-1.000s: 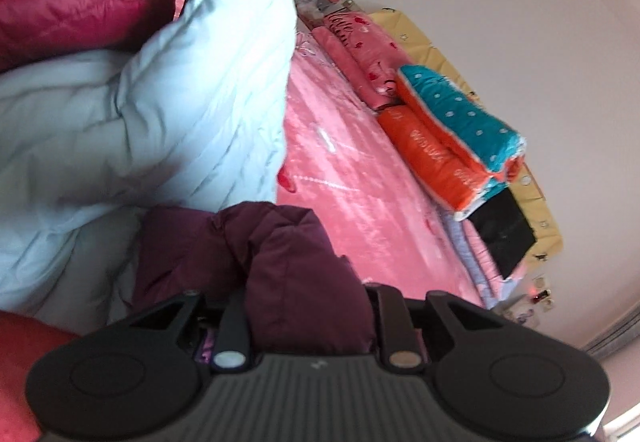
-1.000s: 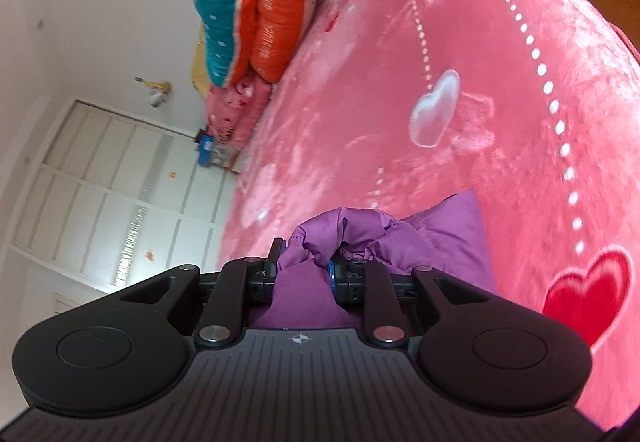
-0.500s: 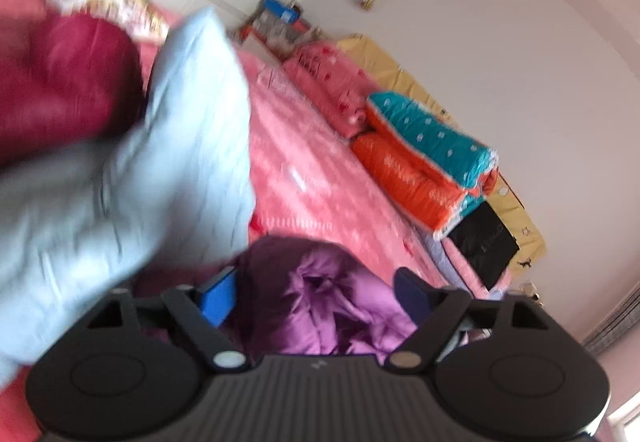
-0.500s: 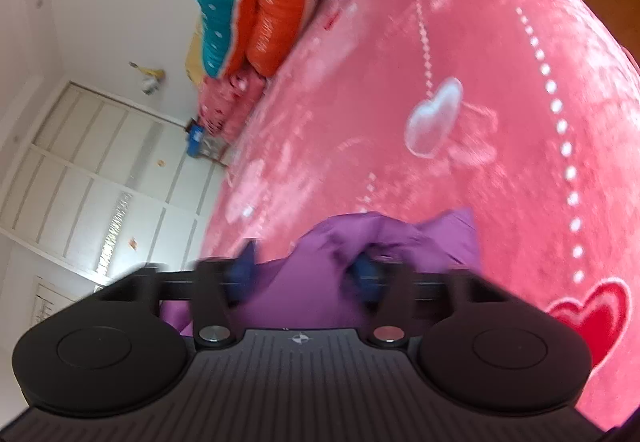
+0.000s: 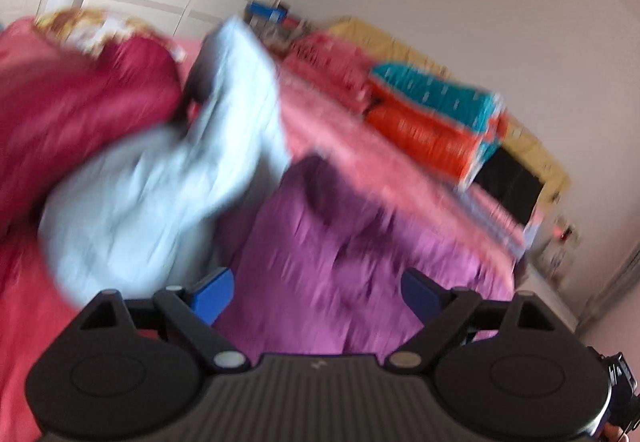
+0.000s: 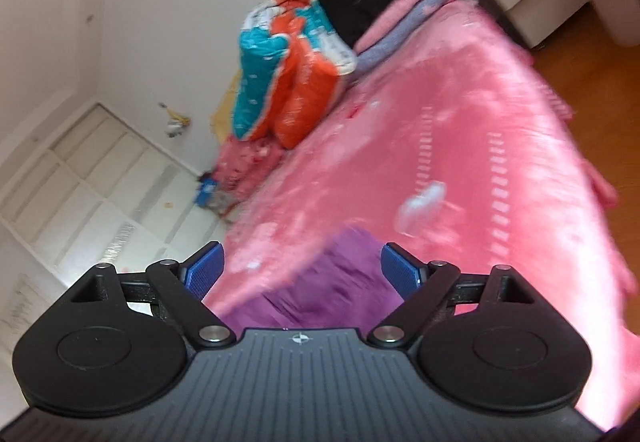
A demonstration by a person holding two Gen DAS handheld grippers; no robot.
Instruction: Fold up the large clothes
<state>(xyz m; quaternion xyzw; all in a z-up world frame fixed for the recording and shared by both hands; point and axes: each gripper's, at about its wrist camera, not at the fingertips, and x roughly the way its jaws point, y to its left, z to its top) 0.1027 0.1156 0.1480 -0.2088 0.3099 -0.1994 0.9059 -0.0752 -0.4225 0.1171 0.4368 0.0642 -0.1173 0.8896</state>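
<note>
Both the left gripper (image 5: 318,292) and right gripper (image 6: 301,268) are shown with fingers spread wide, nothing grasped. The purple garment (image 5: 352,266) is seen lying on the pink bed (image 6: 460,145), beside a pale blue garment (image 5: 168,193).

Your left tongs (image 5: 316,292) and right tongs (image 6: 302,268) look alike: black ribbed housing, round caps at either side, silver pivot screws, angular black linkages, blue pads (image 6: 204,268) at the tips.
</note>
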